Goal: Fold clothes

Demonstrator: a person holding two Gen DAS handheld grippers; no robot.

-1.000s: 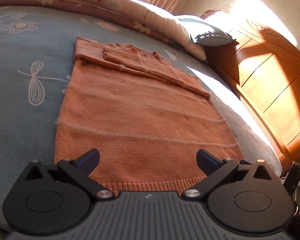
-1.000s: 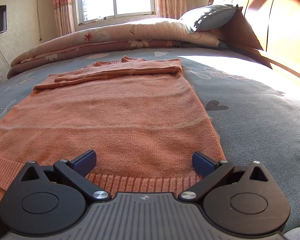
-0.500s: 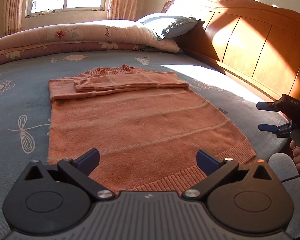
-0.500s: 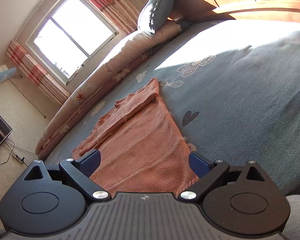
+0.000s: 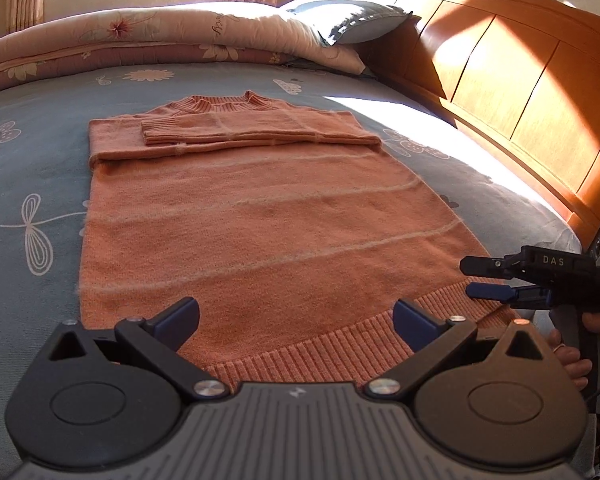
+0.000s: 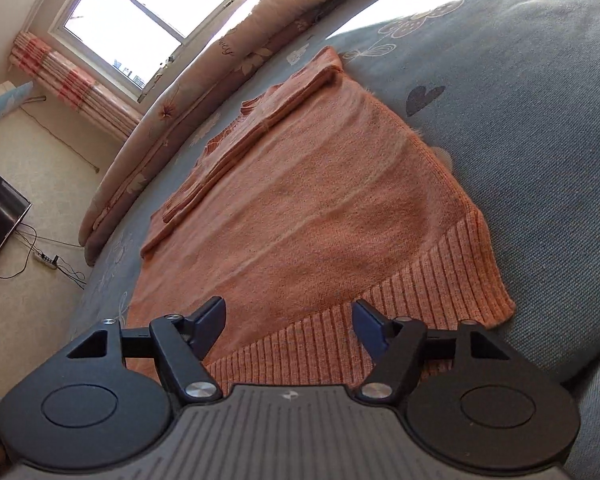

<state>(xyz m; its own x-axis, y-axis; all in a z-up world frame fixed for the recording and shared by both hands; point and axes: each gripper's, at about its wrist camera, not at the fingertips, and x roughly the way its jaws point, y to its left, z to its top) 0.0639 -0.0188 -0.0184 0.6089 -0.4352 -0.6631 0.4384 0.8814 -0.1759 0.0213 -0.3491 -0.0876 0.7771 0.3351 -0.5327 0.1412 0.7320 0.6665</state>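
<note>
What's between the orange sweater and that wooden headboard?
Only bare blue bedsheet, partly sunlit, lies between the sweater and the headboard, seen in the left wrist view.

Bed (image 5: 40, 160) covered by a grey-blue sheet printed with pale flowers, dragonflies and hearts. An orange knitted sweater (image 5: 260, 220) lies flat at its centre, sleeves folded across the chest, ribbed hem toward 6 o'clock, collar toward 12 o'clock. A rolled floral quilt (image 5: 160, 40) runs along the 12 o'clock edge, with a grey pillow (image 5: 352, 20) resting at 1 o'clock
</note>
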